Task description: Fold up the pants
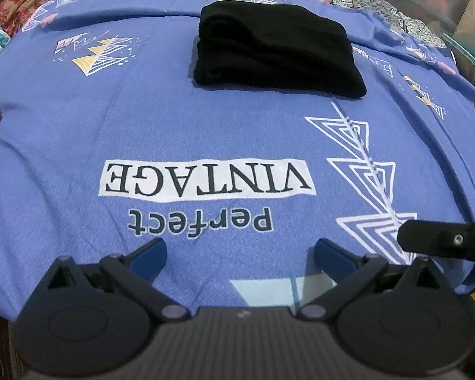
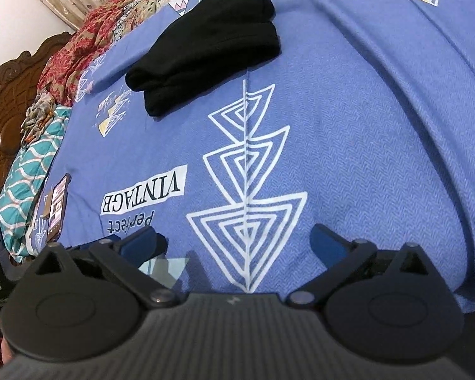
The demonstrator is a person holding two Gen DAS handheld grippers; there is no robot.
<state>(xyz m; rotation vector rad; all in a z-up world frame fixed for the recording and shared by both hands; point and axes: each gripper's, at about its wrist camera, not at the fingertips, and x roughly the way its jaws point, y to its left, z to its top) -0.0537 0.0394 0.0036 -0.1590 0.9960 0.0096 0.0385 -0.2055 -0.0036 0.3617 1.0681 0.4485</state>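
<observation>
The black pants [image 1: 275,50] lie folded into a compact, thick stack on the blue printed bedsheet [image 1: 79,120], well beyond both grippers. My left gripper [image 1: 240,256] hovers over the sheet near the "Perfect VINTAGE" print, jaws wide open with nothing between them. A black finger [image 1: 443,240] of the right gripper reaches in from the right edge of that view. In the right wrist view the pants [image 2: 205,47] sit at the upper middle. My right gripper [image 2: 237,247] stands open and empty over the white triangle print.
A phone [image 2: 58,202] lies on the sheet's left side. Red patterned bedding [image 2: 79,41] and a teal quilt [image 2: 28,183] are bunched along the far and left edges, by a carved wooden headboard [image 2: 6,95]. The bed's near edge runs just below the grippers.
</observation>
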